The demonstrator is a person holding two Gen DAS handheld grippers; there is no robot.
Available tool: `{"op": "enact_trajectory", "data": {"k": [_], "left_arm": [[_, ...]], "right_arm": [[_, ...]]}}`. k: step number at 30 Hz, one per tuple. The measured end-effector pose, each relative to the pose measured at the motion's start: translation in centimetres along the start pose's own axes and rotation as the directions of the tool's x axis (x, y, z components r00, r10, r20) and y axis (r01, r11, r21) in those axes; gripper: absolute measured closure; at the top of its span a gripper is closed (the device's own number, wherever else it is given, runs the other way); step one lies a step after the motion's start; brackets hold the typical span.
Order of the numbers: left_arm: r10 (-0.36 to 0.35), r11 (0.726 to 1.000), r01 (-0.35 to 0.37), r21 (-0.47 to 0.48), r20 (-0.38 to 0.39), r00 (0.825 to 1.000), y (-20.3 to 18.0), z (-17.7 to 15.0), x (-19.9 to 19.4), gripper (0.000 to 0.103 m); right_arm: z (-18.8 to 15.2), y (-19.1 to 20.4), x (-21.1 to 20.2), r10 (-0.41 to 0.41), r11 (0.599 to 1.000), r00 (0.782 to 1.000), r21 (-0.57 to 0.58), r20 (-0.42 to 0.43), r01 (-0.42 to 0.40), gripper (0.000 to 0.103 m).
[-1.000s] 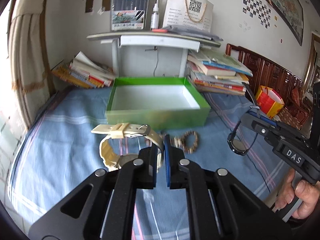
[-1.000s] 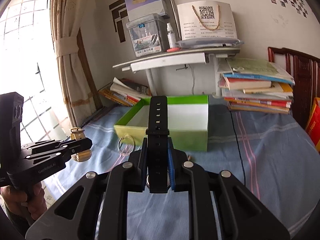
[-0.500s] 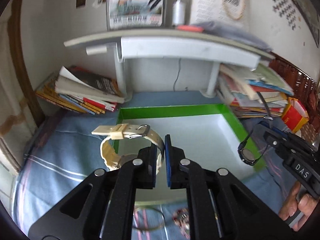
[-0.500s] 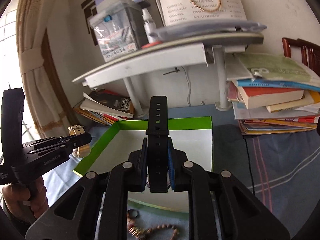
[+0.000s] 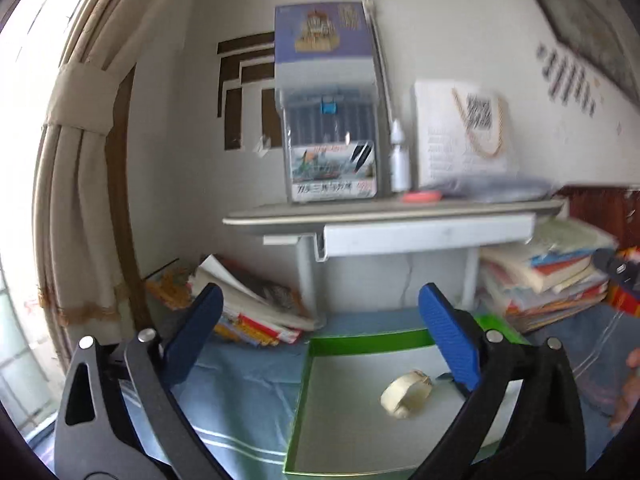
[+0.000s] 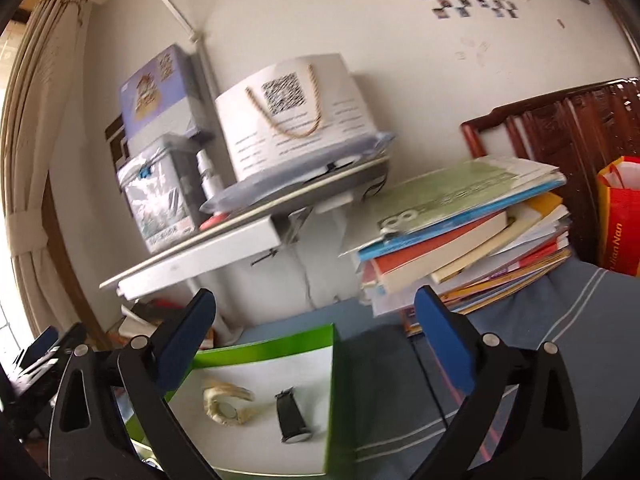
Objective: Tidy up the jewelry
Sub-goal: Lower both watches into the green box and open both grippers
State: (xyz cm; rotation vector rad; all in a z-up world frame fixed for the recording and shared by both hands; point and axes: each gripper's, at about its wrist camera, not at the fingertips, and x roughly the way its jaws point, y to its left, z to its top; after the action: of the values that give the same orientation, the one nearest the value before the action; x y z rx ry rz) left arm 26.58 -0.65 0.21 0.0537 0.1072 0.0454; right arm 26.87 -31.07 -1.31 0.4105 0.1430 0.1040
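A green box point(image 5: 360, 341) with a white floor lies on the blue cloth; it also shows in the right wrist view point(image 6: 280, 346). A cream watch point(image 5: 406, 393) lies inside it, also seen in the right wrist view point(image 6: 226, 406). A black watch point(image 6: 292, 416) lies beside it in the box. My left gripper point(image 5: 320, 336) is open and empty above the box. My right gripper point(image 6: 314, 334) is open and empty above the box.
A grey shelf point(image 5: 392, 210) with boxes and a paper bag stands behind the box. Book stacks lie at the left point(image 5: 256, 312) and right point(image 6: 472, 240). A curtain point(image 5: 80, 200) hangs at the left. A red bag point(image 6: 620, 216) stands at the far right.
Both grippers have opened and let go of their watches. The cream and black watches now lie in the green box. Both grippers have lifted and tilted up.
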Motion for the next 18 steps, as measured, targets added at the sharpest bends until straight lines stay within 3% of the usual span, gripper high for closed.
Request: {"op": "enact_trajectory", "data": {"k": [2,4,8,13,18], "left_arm": [[-0.007,0.999,0.003,-0.049,-0.069,0.998,1.0,0.6,-0.3,0.006],[-0.020,0.996,0.013,-0.084,-0.087,0.996,2.0,1.2,-2.3,0.006],[0.005,0.999,-0.010,-0.036,-0.126,0.992,3.2,1.0,-8.1,0.006],[-0.017,0.999,0.007,-0.046,-0.226,0.974,4.6,-2.6,-15.1,0.006],[-0.069,0.995,0.045,-0.084,-0.311,0.948,4.8,-6.6,-20.2,0.006]], "right_arm": [[0.1,-0.5,-0.3,-0.027,0.999,0.999,0.028,-0.022,0.027,0.005],[0.5,-0.4,-1.7,-0.002,0.998,0.998,0.059,-0.056,0.005,0.005],[0.1,1.8,-5.6,0.025,0.999,0.988,-0.020,-0.154,-0.029,0.005],[-4.1,4.4,-11.9,0.055,0.995,0.955,-0.068,-0.290,-0.078,0.003],[-8.0,7.1,-17.1,0.087,0.980,0.924,-0.132,-0.373,-0.146,0.003]]}}
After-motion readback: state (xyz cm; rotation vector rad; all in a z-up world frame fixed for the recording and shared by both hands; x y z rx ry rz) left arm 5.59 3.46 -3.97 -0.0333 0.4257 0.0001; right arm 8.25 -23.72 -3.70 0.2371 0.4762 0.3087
